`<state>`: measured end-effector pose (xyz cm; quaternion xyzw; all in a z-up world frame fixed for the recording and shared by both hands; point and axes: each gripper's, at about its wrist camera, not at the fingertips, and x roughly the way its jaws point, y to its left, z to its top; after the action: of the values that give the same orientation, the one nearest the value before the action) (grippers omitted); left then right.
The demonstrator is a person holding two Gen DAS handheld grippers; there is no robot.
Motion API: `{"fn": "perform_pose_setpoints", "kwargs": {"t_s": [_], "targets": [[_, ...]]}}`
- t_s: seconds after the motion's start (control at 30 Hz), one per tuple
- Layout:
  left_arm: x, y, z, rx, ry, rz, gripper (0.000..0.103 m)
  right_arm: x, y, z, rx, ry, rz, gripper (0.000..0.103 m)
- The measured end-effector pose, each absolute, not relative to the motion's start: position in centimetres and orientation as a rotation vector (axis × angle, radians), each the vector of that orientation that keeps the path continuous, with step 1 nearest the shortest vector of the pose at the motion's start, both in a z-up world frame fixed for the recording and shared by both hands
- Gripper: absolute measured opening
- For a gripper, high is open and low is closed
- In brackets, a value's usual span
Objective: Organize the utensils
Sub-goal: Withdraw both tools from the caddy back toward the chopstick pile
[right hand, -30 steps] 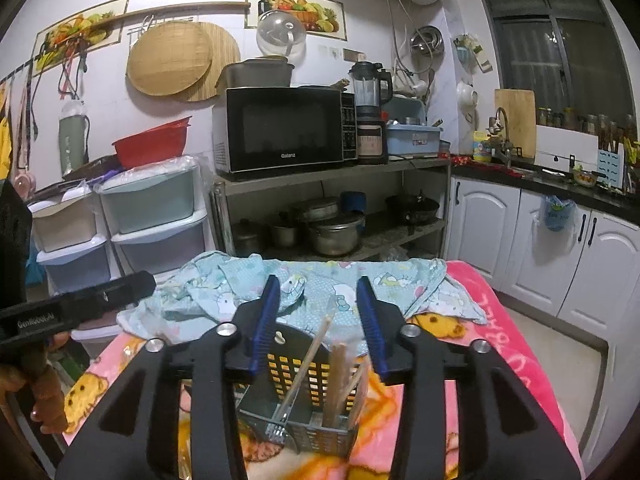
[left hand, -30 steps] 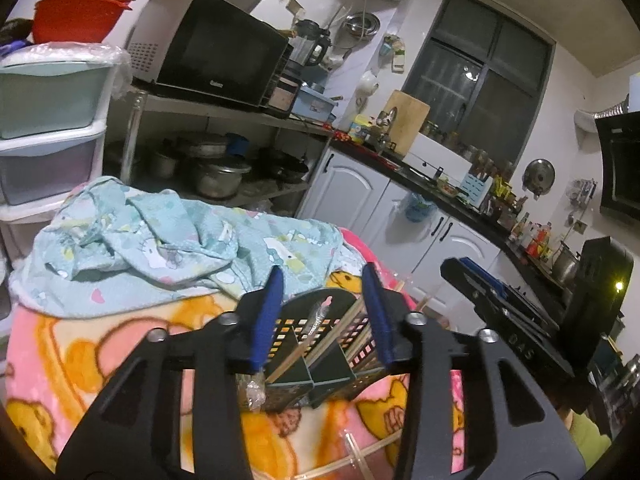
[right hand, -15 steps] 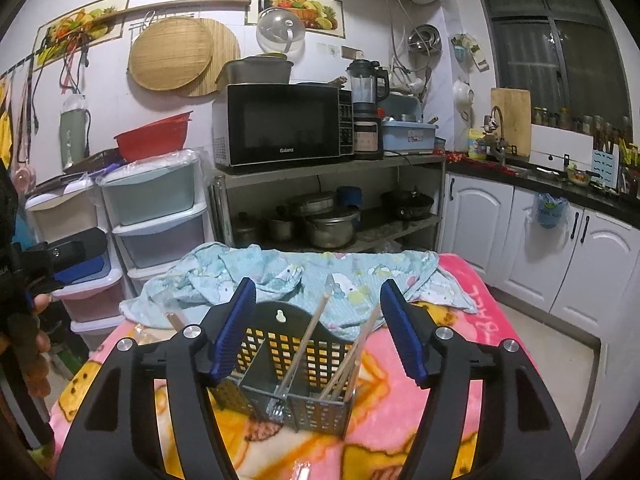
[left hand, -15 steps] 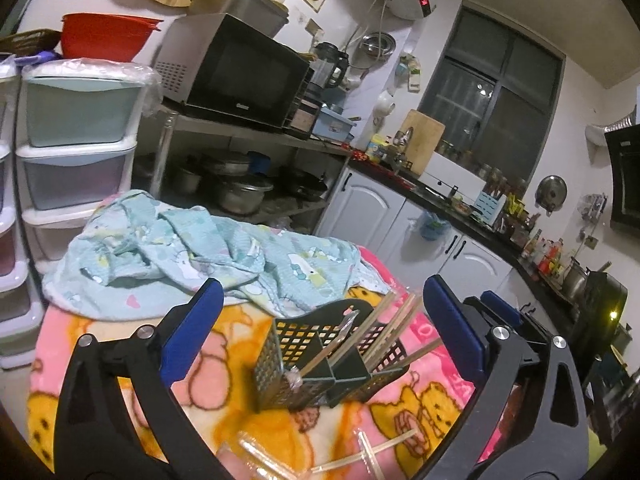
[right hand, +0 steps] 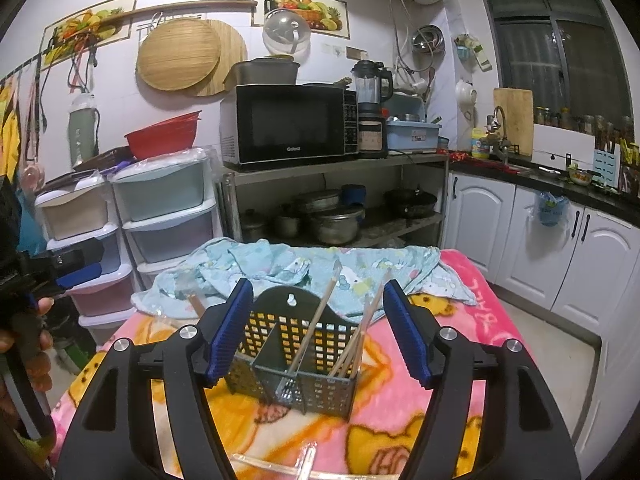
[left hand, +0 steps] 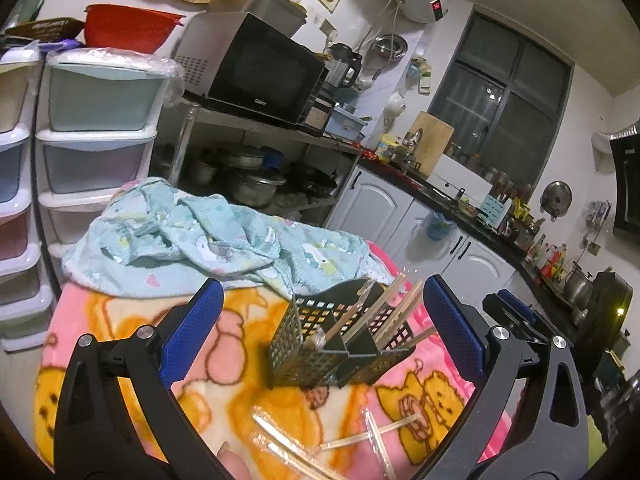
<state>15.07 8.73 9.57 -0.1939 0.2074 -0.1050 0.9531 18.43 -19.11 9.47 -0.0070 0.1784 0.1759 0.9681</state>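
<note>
A dark perforated utensil caddy (left hand: 340, 340) (right hand: 296, 360) stands upright on the pink cartoon blanket (left hand: 224, 392) and holds several wooden chopsticks (left hand: 396, 308) (right hand: 360, 336) and a fork (right hand: 308, 344). My left gripper (left hand: 320, 332) is open wide and empty, set back from the caddy. My right gripper (right hand: 316, 332) is open and empty, its blue pads either side of the caddy without touching. Loose chopsticks in clear wrappers (left hand: 348, 448) lie on the blanket in front of the caddy.
A crumpled light blue cloth (left hand: 208, 240) (right hand: 320, 268) lies behind the caddy. Plastic drawer towers (right hand: 168, 216) stand to the left, a shelf with a microwave (right hand: 288, 124) and pots behind, white cabinets (right hand: 560, 240) to the right.
Both grippers opened from nearly closed and drew back from the caddy. The left gripper opened widest and now sees loose wrapped chopsticks on the blanket.
</note>
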Motion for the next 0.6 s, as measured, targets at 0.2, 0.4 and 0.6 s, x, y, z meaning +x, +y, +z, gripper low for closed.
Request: {"fn": "perform_pose_setpoints", "kwargs": {"t_s": [0.2,0.4,0.6], "targets": [[14.4,9.1,8.7,-0.399,0.451,-0.202,0.092,17.3,-19.4,9.2,-0.020,0.370,0.362,0.067],[13.8,9.0,7.7,-0.400,0.480,-0.195,0.092,16.6,-19.5,8.9,-0.023,0.379,0.367,0.067],[13.5,8.7,6.4,-0.394,0.515,-0.197,0.092,15.8,-19.3,8.2,-0.034,0.403,0.382,0.067]]}}
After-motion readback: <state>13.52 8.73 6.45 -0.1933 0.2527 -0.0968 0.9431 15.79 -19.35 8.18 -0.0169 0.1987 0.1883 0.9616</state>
